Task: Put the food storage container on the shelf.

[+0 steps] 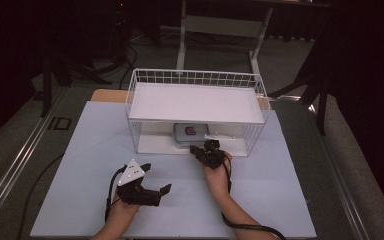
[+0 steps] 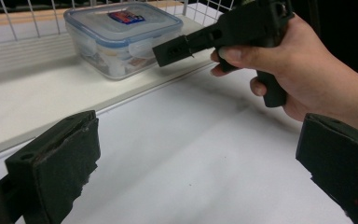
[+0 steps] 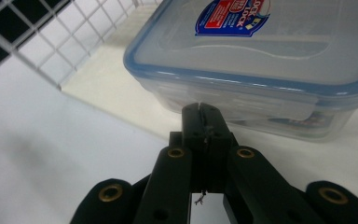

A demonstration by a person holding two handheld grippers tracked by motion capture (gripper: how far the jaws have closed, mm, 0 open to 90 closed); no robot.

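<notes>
A clear plastic box with a blue-rimmed lid (image 1: 190, 132) sits on the lower floor of a white wire rack (image 1: 195, 77). My right gripper (image 1: 196, 149) is shut with nothing between its jaws. Its tip points at the box's near side. In the right gripper view the closed jaw tips (image 3: 200, 114) stand right at the side flap of the box (image 3: 270, 60); whether they touch it I cannot tell. My left gripper (image 1: 156, 177) rests low over the white tabletop, open wide and empty. In the left gripper view its pads (image 2: 60, 158) frame the right gripper (image 2: 170, 51) and the box (image 2: 121, 32).
The rack has a solid white upper shelf (image 1: 195, 102) over the box, and wire sides. The white tabletop (image 1: 280, 200) spreads around both hands. A cable (image 1: 252, 227) trails from the right gripper across the near edge. Dark floor and table legs lie beyond.
</notes>
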